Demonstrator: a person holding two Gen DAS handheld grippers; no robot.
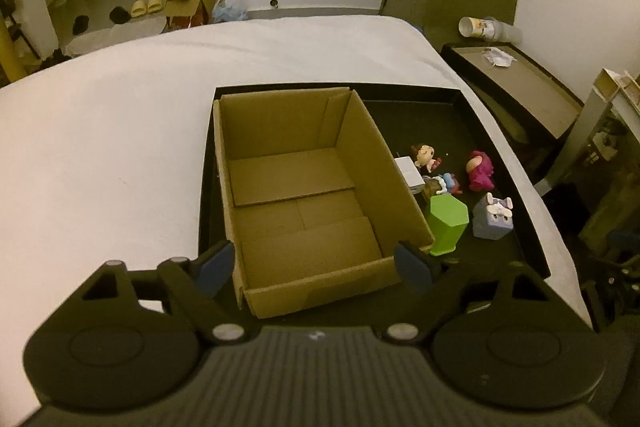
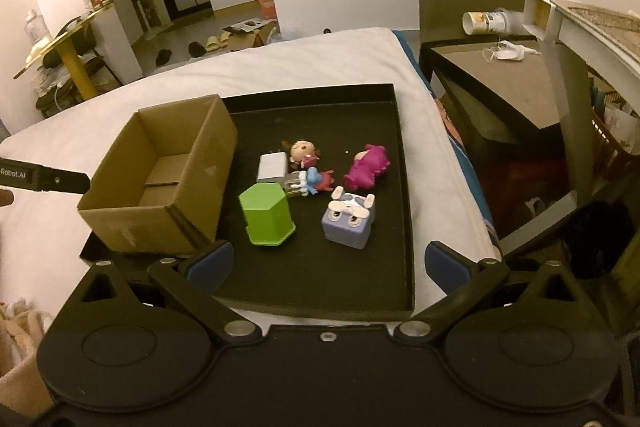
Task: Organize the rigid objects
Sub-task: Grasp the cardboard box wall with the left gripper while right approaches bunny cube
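An open, empty cardboard box [image 1: 296,187] [image 2: 160,179] stands in the left part of a black tray [image 1: 400,89] [image 2: 312,91]. To its right in the tray lie a green hexagonal container [image 1: 446,223] [image 2: 266,215], a lilac cube with a bunny face [image 1: 494,221] [image 2: 348,223], a magenta figure [image 1: 478,171] [image 2: 366,167], a small doll [image 1: 424,155] [image 2: 302,151], a white block [image 1: 410,171] [image 2: 272,167] and a little blue-and-white figure [image 1: 444,185] [image 2: 310,183]. My left gripper [image 1: 314,267] is open over the box's near end. My right gripper [image 2: 328,263] is open over the tray's near part, holding nothing.
The tray rests on a white-covered surface [image 1: 120,127] [image 2: 320,55]. To the right stands a low black side table [image 1: 520,87] [image 2: 500,87] with a tipped paper cup [image 1: 476,27] [image 2: 480,21]. A white shelf unit [image 2: 560,23] is at the far right. Part of the left tool [image 2: 44,179] shows beside the box.
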